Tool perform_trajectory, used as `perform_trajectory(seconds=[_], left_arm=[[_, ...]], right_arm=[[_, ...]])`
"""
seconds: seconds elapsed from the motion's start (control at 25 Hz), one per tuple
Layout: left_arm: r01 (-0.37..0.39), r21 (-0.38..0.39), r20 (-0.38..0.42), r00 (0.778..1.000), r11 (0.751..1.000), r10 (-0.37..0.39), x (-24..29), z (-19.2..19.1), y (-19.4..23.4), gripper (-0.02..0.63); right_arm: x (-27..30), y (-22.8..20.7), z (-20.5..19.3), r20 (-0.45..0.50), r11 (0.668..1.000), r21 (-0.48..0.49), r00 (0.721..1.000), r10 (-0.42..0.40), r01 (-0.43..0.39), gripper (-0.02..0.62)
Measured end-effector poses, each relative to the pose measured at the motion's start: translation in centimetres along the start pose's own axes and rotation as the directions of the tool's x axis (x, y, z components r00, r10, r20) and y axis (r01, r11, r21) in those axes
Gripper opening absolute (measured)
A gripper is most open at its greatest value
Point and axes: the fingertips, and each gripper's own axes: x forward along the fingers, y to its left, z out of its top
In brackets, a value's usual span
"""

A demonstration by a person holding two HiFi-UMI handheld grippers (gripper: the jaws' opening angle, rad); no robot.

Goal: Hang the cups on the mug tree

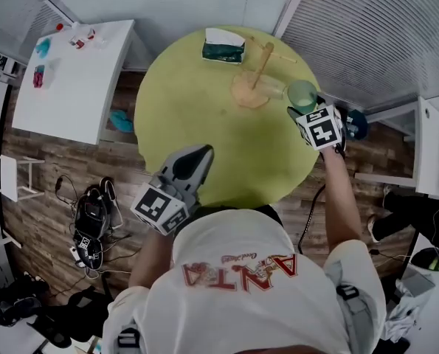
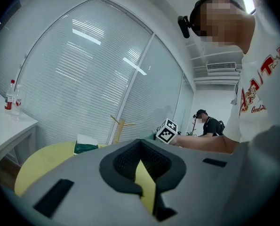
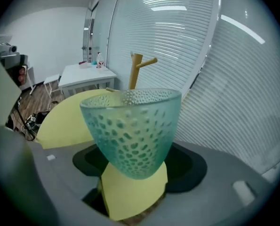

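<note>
My right fingers (image 3: 189, 168), spread wide, clasp the dimpled green cup (image 3: 130, 131), and the mug tree (image 3: 136, 72) stands just beyond it, by the worktop's (image 1: 204, 109) far edge.

Teal dimpled cup (image 3: 130, 131); yellow table (image 1: 204, 124)

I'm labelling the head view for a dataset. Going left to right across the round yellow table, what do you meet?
Green-and-white tissue box → wooden mug tree → green dimpled translucent cup.
</note>
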Motion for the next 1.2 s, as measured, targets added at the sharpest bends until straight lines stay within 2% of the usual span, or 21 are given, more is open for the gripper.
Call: perform_trajectory(seconds=[0.2,0.36,0.52,0.84,0.92,1.08,1.2], left_arm=[[0.029,-0.004,0.018,0.999,1.000,-0.028,0.0,0.2,-0.2,-0.005],[0.037,-0.013,0.029,0.999,0.999,-0.037,-0.1,0.2,0.0,-0.005],[0.040,-0.025,0.040,0.998,0.999,-0.039,-0.4,0.0,0.3,-0.005],[0.049,-0.029,0.041,0.998,0.998,-0.048,-0.8,-0.4,0.4,-0.005],[0.051,-0.031,0.041,0.998,0.998,-0.050,-0.7,-0.5,0.4,-0.005],[0.061,-0.052,0.046,0.997,0.997,-0.059,-0.6,-0.5,0.2,-0.005],[0.062,-0.064,0.046,0.997,0.996,-0.059,-0.8,-0.8,0.3,-0.005]], right_arm=[[-0.1,-3.1,2.6,-0.099,0.986,-0.134,0.989,-0.109,0.095,0.334],[-0.1,-4.7,3.9,-0.156,0.944,-0.295,0.967,-0.200,0.148,0.334],[-1.2,-4.6,5.5,-0.153,0.909,-0.380,0.957,-0.246,0.173,0.334],[-2.8,-3.9,7.1,-0.101,0.867,-0.447,0.951,-0.293,0.219,0.331],[-3.2,-4.0,7.3,-0.099,0.829,-0.504,0.937,-0.334,0.242,0.331],[-3.2,-4.4,7.1,-0.133,0.670,-0.700,0.877,-0.462,0.247,0.331],[-2.7,-4.3,7.3,-0.152,0.584,-0.785,0.848,-0.507,0.208,0.331]])
